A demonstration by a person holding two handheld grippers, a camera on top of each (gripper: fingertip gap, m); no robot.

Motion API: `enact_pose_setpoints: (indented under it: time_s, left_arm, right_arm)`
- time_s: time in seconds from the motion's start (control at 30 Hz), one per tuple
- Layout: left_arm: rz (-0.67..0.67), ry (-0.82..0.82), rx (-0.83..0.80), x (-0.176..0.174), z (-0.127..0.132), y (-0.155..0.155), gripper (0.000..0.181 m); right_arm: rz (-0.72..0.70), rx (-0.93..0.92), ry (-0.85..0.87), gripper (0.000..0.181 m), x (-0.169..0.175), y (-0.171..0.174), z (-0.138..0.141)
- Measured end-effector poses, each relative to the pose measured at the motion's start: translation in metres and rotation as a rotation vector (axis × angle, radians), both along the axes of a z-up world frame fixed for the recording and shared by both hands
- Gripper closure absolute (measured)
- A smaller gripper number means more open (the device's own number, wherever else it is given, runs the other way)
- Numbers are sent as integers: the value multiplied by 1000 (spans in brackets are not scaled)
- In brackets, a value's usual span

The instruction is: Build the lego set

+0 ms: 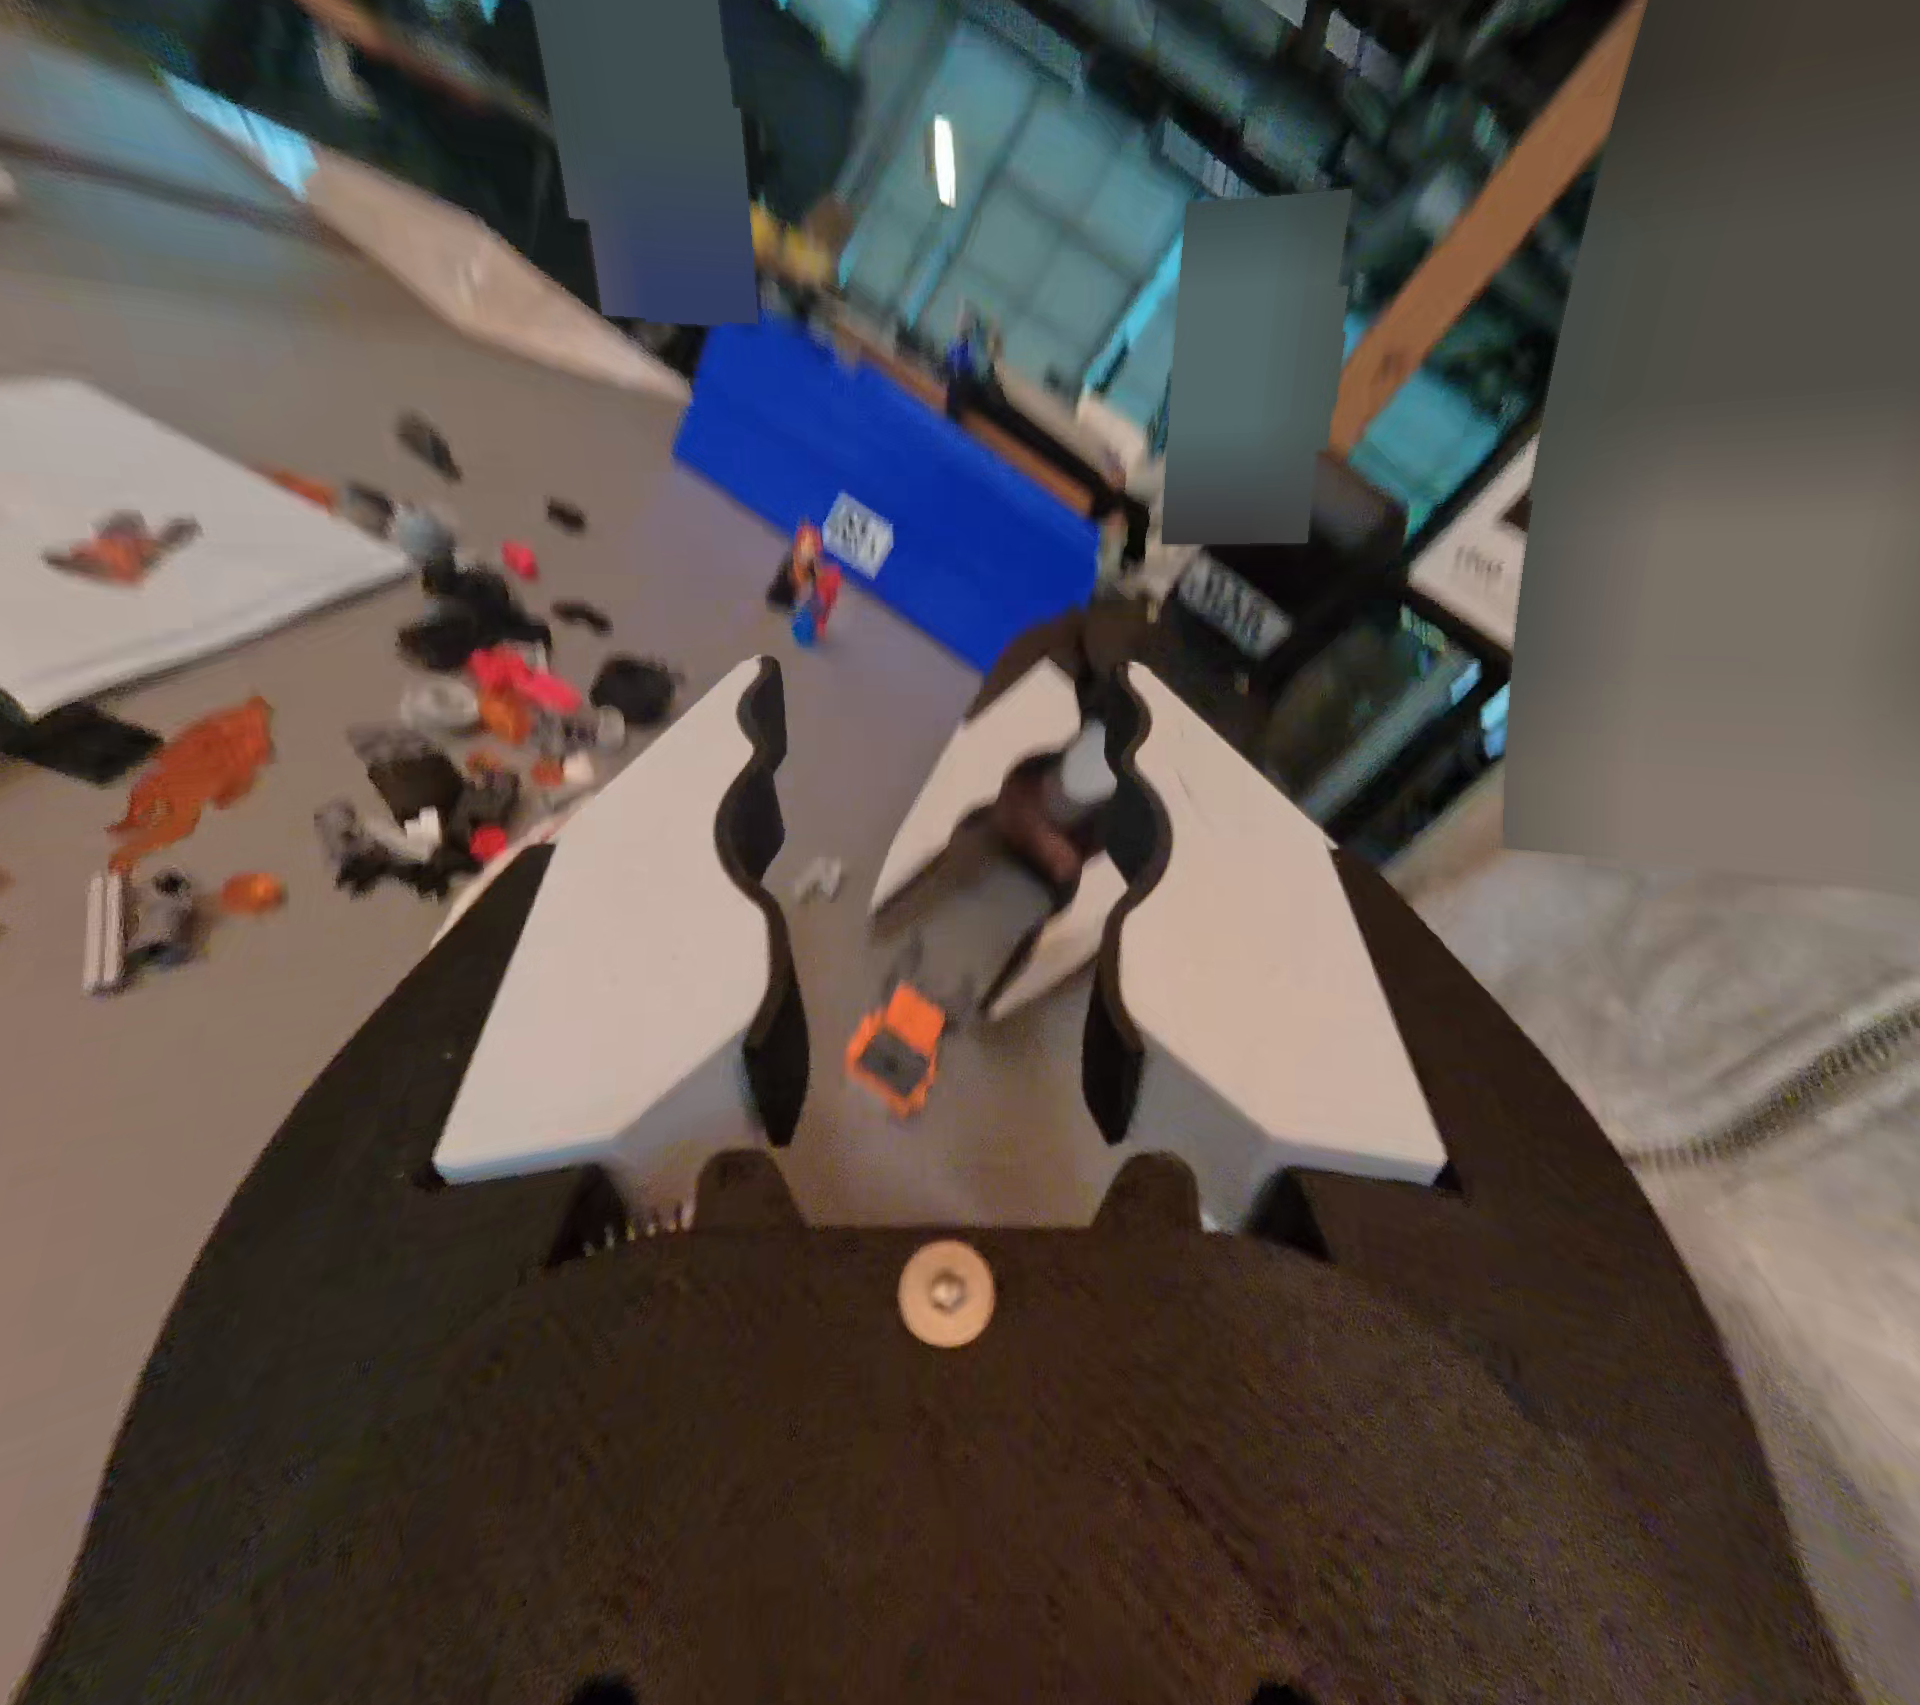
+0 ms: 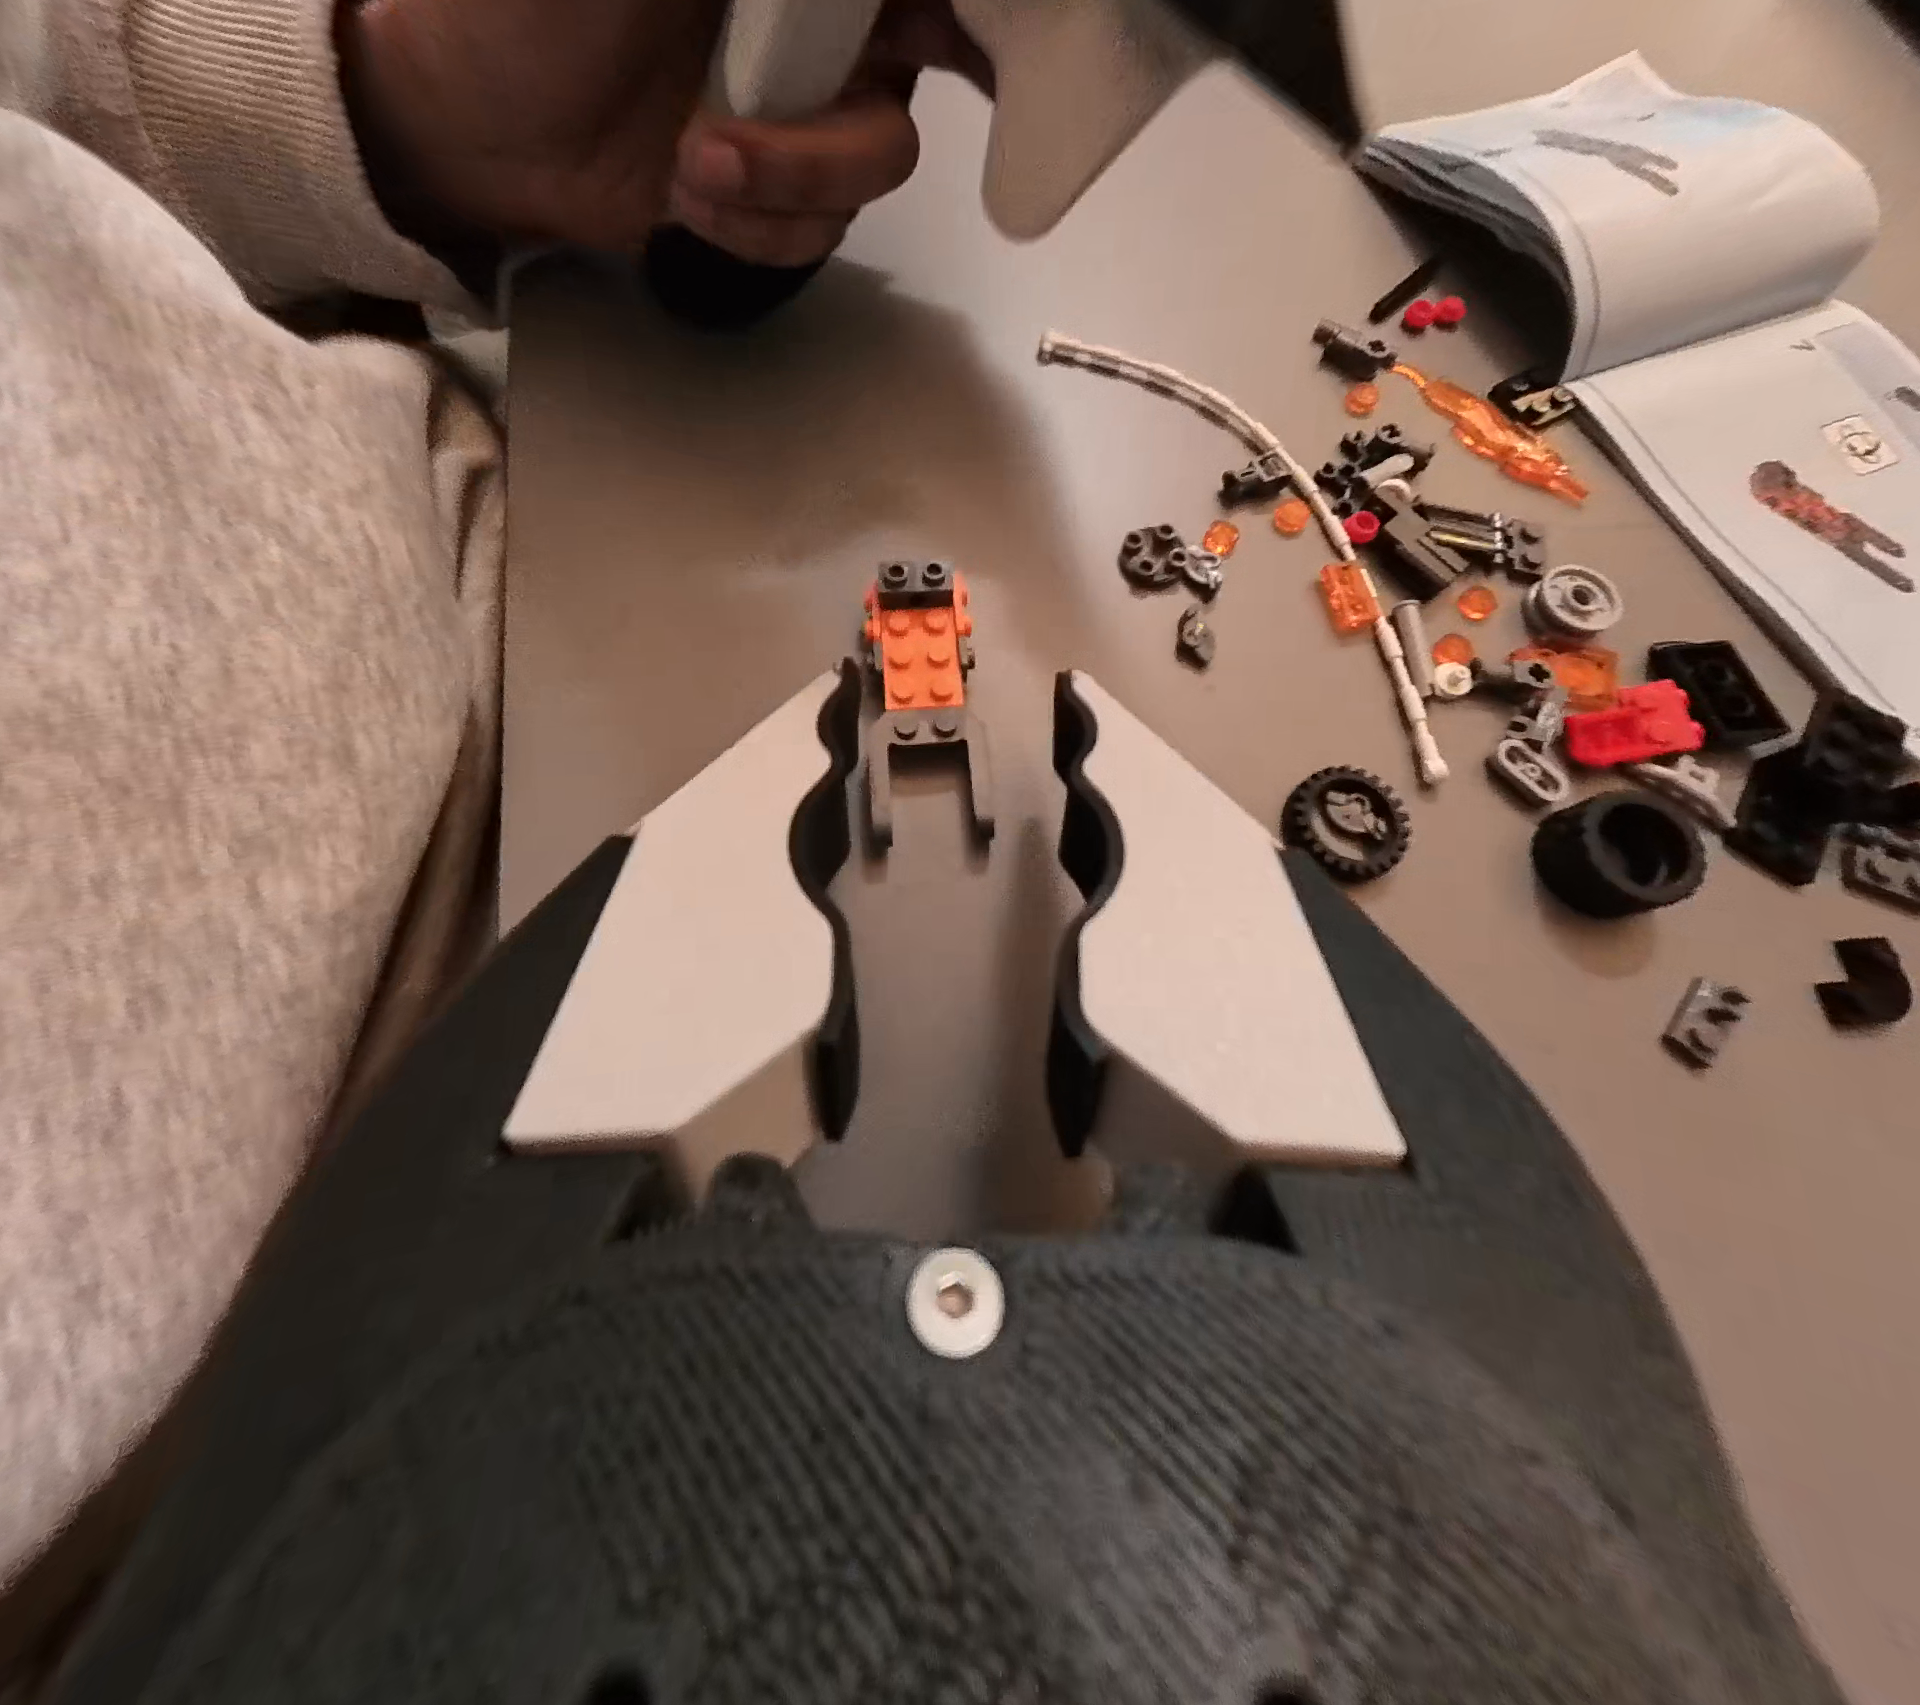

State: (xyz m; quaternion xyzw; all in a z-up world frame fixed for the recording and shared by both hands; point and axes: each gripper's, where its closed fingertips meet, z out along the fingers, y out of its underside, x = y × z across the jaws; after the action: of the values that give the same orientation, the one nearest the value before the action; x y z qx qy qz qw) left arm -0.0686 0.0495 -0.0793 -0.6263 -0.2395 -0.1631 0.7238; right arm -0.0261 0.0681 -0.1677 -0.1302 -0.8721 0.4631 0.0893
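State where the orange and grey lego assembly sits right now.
In the right wrist view, the orange and grey lego assembly lies on the table, just ahead of the open right gripper.

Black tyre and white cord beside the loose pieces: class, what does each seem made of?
Black tyre: probably soft rubber, matt, thick-walled and hollow. White cord: seemingly flexible plastic or braided string, since it lies in a curve with a segmented surface; the picture leaves that open.

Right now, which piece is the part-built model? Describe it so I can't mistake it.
Find the grey table, then the open right gripper. Just past its fingertips lies the part-built model: an orange studded plate on dark grey parts, with a two-pronged fork pointing toward the gripper. It lies alone, apart from the loose pieces farther right.
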Motion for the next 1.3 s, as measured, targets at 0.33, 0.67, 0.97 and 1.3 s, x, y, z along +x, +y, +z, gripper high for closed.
enact_pose_setpoints:
  time_s: [0.33,0.67,0.97,1.3]
  left_arm:
    - [-103,221,-348,17,-35,-8,167]
    - [-81,177,-294,9,-30,-12,165]
    - [-51,113,-279,1,-32,-14,159]
    - [-93,19,-274,3,-37,-11,149]
  right_arm:
    - [28,-32,-40,156,8,0,7]
    - [38,-63,-78,157,15,4,13]
    - [38,-44,-79,157,17,5,11]
    - [32,2,-59,160,17,6,6]
